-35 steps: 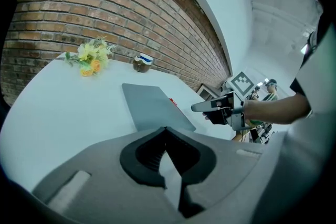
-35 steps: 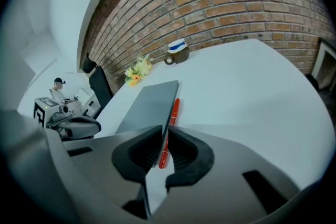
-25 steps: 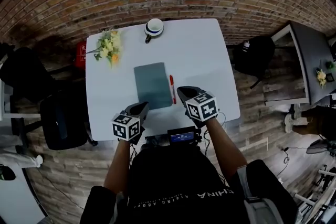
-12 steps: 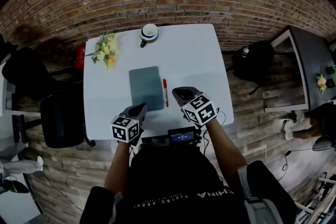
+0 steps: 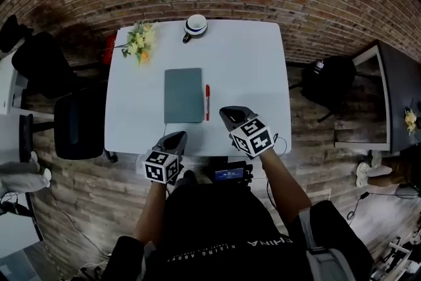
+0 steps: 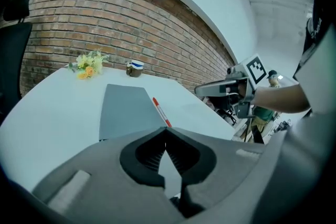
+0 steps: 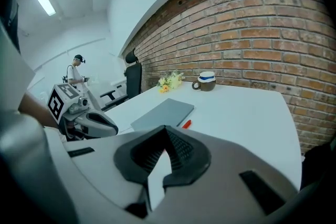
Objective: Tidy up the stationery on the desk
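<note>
A grey-green notebook [image 5: 183,95] lies flat in the middle of the white desk [image 5: 243,62]. A red pen [image 5: 206,101] lies along its right edge, apart from it. The notebook [image 6: 127,107] and pen [image 6: 160,111] show ahead of the left jaws; in the right gripper view the notebook [image 7: 163,113] and the pen's tip [image 7: 186,124] lie beyond the jaws. My left gripper [image 5: 178,139] hovers at the desk's near edge, shut and empty. Over the near right part of the desk, my right gripper [image 5: 229,116] is shut with nothing in it.
A white mug with a blue band [image 5: 195,25] stands at the desk's far edge. A small bunch of yellow flowers [image 5: 138,43] lies at the far left corner. A dark office chair [image 5: 79,122] stands left of the desk. A brick wall runs behind it.
The head view has shifted, so the desk now sits squarer in it. Both grippers stay shut near the desk's front edge, the left one lower in the picture than before.
</note>
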